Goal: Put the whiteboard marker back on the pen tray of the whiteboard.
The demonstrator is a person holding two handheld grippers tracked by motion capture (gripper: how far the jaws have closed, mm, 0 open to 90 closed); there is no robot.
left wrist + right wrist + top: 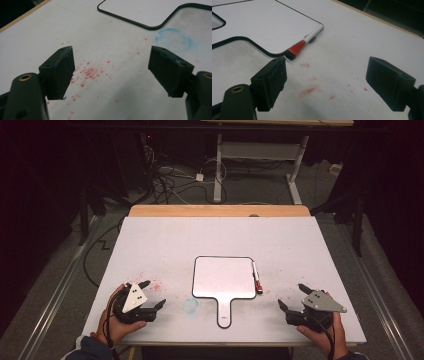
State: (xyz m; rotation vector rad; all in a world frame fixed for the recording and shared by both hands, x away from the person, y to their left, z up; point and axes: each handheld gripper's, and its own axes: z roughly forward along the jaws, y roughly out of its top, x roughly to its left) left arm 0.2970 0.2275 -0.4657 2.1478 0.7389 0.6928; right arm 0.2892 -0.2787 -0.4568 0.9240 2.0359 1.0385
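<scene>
Jaws on both of my grippers stand spread wide with nothing between them. Starting at the lower left of the high view, my left gripper (154, 293) hangs low over the table (150, 235), well to the left of the whiteboard (224, 276). In the left gripper view its open span (111, 66) frames a scatter of red marker specks (90, 72) on the bare surface, with a faint blue ring (173, 40) off at the upper right and the board's black rim (130, 20) across the top of the frame.

Moving to the centre of the high view, the small handled whiteboard lies flat, its handle pointing toward the bottom edge, its face looking blank. Along its right edge lies the marker (256, 277), red cap toward me, touching or just beside the rim; I cannot tell which.

At the lower right, my right gripper (293, 298) hovers near the table, apart from the board. In the right gripper view the marker (305, 45) sits up and left of my open span (325, 75), its red cap (295, 51) nearest my left-hand jaw.

I judge this the very start: nothing grasped yet. My next move likely calls for easing the right gripper forward and left, straddling the marker's barrel, then closing squarely so it does not roll against the rim.
</scene>
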